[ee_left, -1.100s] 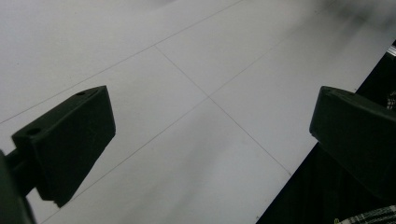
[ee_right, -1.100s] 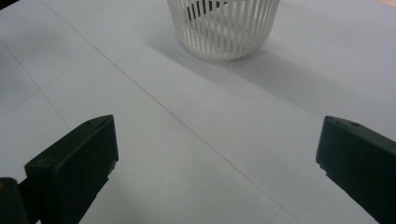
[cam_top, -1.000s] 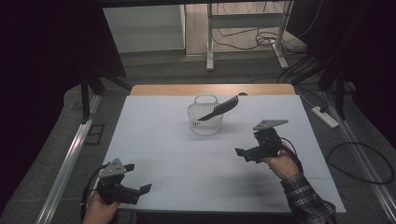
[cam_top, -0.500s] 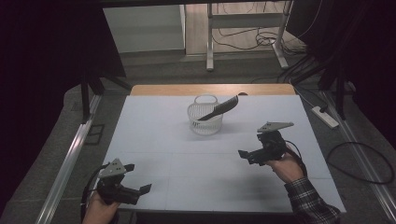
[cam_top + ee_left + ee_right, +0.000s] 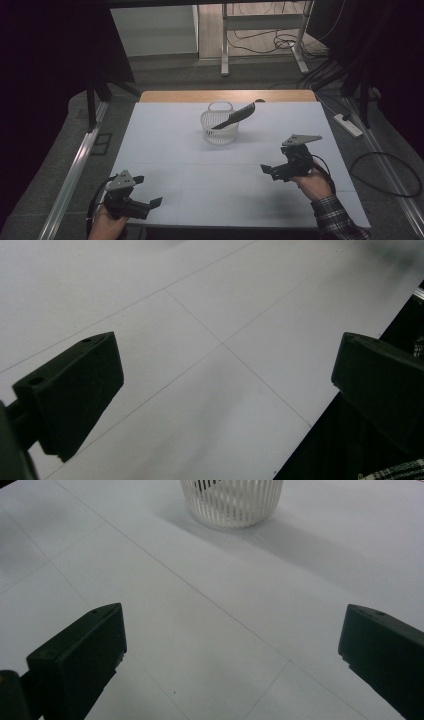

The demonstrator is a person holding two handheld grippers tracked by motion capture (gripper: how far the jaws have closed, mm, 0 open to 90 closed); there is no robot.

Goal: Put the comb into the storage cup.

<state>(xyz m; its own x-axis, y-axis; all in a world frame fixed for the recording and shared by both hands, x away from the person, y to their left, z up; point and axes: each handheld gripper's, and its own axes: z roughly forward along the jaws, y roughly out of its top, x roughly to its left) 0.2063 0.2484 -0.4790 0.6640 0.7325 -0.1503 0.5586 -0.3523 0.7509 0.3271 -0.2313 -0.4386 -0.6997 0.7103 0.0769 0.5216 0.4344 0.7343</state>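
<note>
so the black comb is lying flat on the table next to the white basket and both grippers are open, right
Not quite: the black comb stands tilted inside the white basket, its end poking over the rim, as the high view shows. The left gripper and right gripper are indeed open.

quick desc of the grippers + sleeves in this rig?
Both the left gripper and the right gripper are black, with blocky wedge-shaped jaws, a grey three-cornered plate on top and a black cable trailing. The right sleeve is plaid.

dim room | table [image 5: 165,150] evenly lit, dark surround | soft basket [image 5: 231,500] shadow falls right | gripper views slightly soft
</note>
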